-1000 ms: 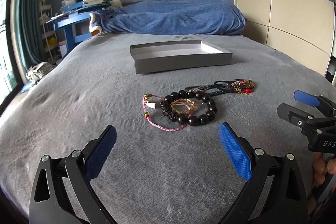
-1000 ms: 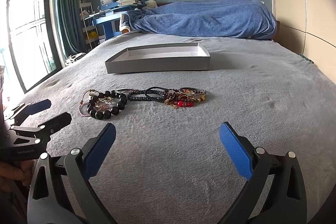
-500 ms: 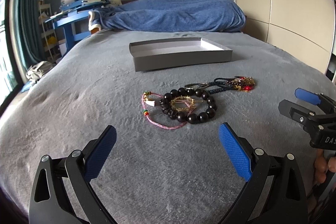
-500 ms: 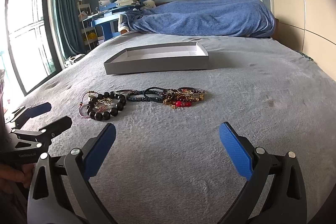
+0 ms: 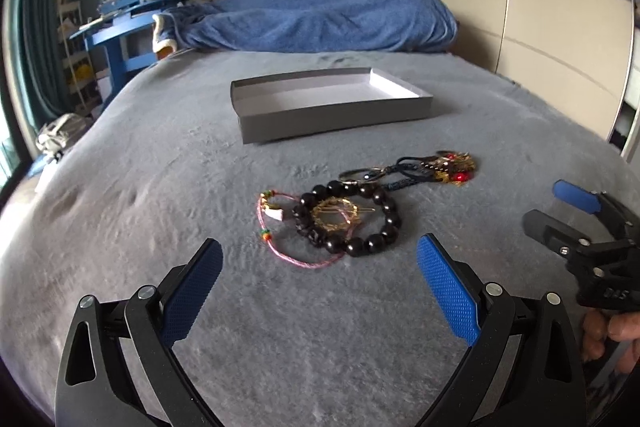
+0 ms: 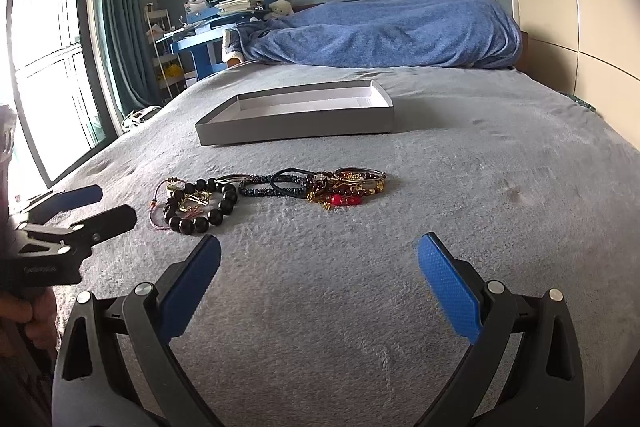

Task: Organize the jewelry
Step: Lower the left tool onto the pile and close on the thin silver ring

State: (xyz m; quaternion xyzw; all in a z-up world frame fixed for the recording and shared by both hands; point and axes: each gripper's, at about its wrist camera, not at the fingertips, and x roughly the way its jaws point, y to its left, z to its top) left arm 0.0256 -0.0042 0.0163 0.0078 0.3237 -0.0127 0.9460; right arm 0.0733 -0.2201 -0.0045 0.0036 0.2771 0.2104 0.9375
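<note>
The jewelry lies in a loose row on the grey bed [image 5: 200,307], on the near side of the grey tray [image 5: 336,119] and apart from it. Nearest the left hand-held gripper is a black bead bracelet [image 5: 352,219] with a gold hair clip [image 5: 340,215] resting inside its ring; a pink cord bracelet [image 5: 276,239] touches its left edge. Further from that bracelet, toward the right side of the tray, sit a dark braided band [image 6: 280,185] and a tangle of gold and red pieces [image 6: 344,189].

The tray is shallow, open and holds nothing that can be seen. Beyond the tray a blue blanket [image 6: 384,31] is heaped at the head of the bed.

The left hand-held gripper [image 5: 318,287] hovers short of the bead bracelet, its 2 blue pads wide apart, gripping nothing. The right hand-held gripper [image 6: 320,287] hangs short of the row, equally wide and without a load.
</note>
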